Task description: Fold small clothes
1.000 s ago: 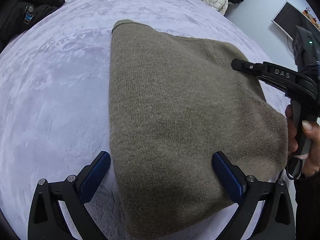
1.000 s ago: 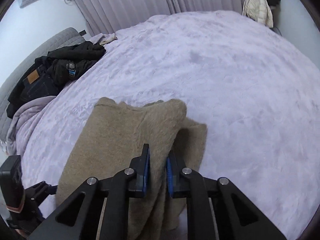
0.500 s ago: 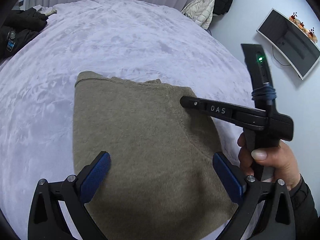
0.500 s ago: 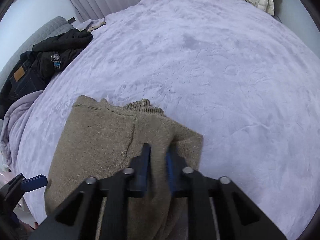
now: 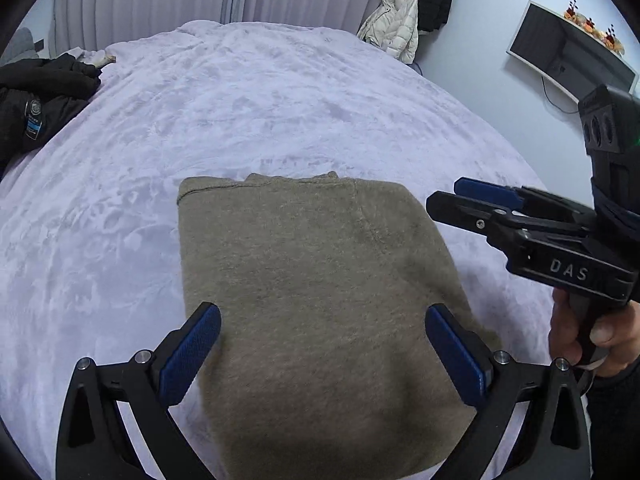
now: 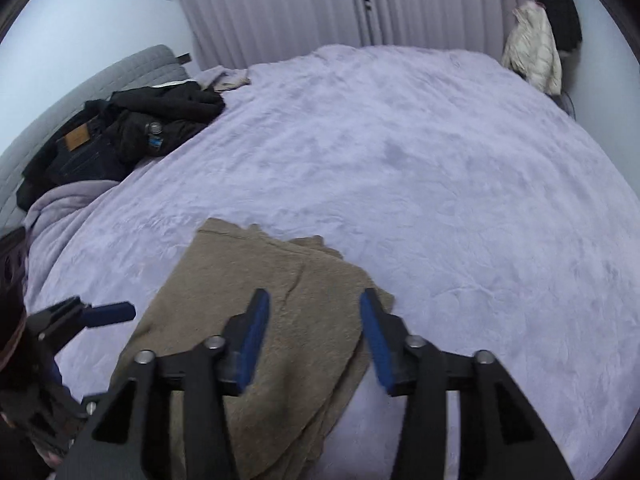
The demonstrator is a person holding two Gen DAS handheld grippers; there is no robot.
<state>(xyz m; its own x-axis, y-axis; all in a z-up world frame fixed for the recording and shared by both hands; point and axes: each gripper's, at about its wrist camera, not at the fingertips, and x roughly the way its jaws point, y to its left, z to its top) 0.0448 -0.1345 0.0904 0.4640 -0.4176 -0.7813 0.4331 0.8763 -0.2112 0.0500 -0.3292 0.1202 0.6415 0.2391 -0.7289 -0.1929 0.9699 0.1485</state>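
Left wrist view: I see a fuzzy olive-brown knitted sweater (image 5: 316, 280) folded into a rough rectangle, lying flat on the plush lavender blanket (image 5: 280, 100) that covers the bed. Its ribbed collar edge points away from me. My left gripper (image 5: 322, 354) hangs above its near end, jaws spread wide with nothing between the textured blue pads (image 5: 192, 354). My right gripper (image 6: 314, 340) sits over the sweater's right edge; its jaws have just been opening, and the knit lies below them, not pinched. A hand (image 5: 588, 332) grips its black plastic handle. Crumpled dark clothes (image 6: 132, 128) lie heaped at the bed's far left, and a puffy white jacket (image 6: 534, 52) hangs by the pleated curtain (image 6: 280, 8).
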